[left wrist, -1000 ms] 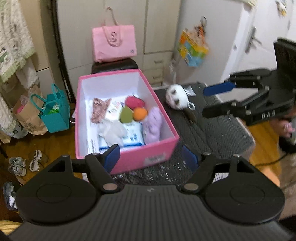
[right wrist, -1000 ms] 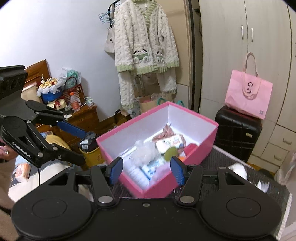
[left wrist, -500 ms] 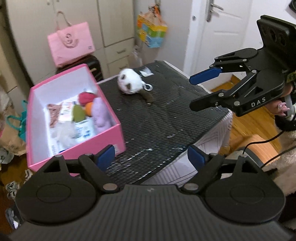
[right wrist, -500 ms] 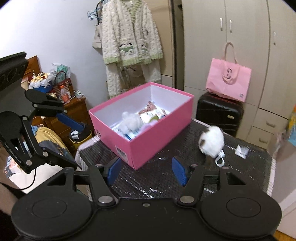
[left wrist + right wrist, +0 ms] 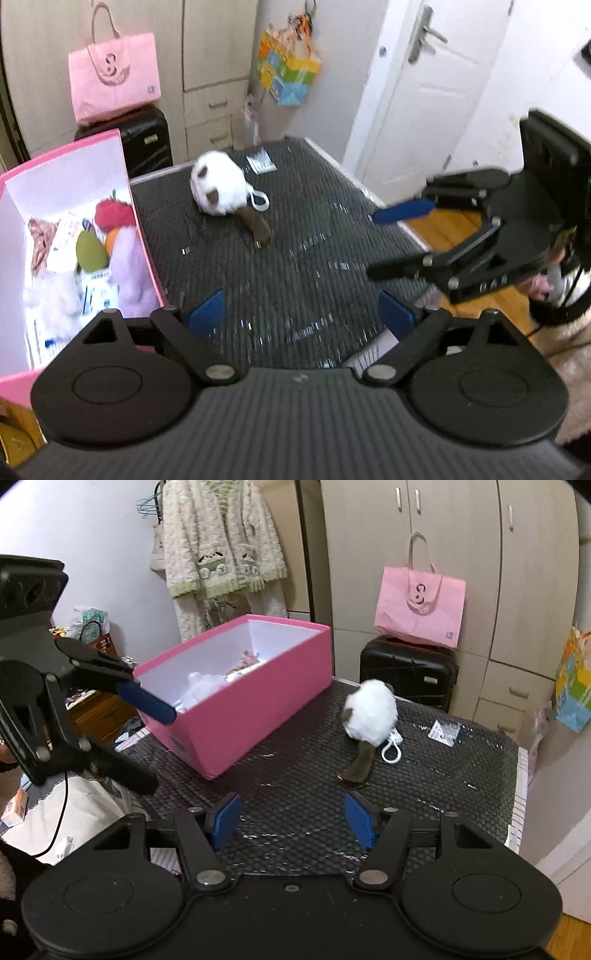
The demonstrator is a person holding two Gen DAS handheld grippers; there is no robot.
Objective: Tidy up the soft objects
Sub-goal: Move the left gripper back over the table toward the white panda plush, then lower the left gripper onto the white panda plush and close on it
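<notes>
Left wrist view, going from left to right: one pink box (image 5: 144, 236) is sitting at the left edge of the dark mat (image 5: 295, 266), and it is holding at least six soft things that I can count: a brownish patterned cloth (image 5: 38, 240), a white fluffy toy (image 5: 51, 299), a green plush (image 5: 90, 251), a red plush (image 5: 112, 214), an orange ball (image 5: 110, 238) half hidden, and a lilac plush (image 5: 129, 266), all lying over printed packets. One white plush with brown patches (image 5: 218, 188) is lying outside the box on the mat, well apart from it, its brown tail and white loop trailing to the right. One small paper tag (image 5: 261, 163) is lying just behind it. The left gripper (image 5: 303, 314) is hovering low over the mat's near edge, jaws spread wide and gripping nothing. At the far right, the right gripper (image 5: 384, 240) is hanging beside the mat's right edge, jaws likewise parted and empty. One pink tote bag (image 5: 114, 77) is resting on one black suitcase (image 5: 147, 142) behind the box.
</notes>
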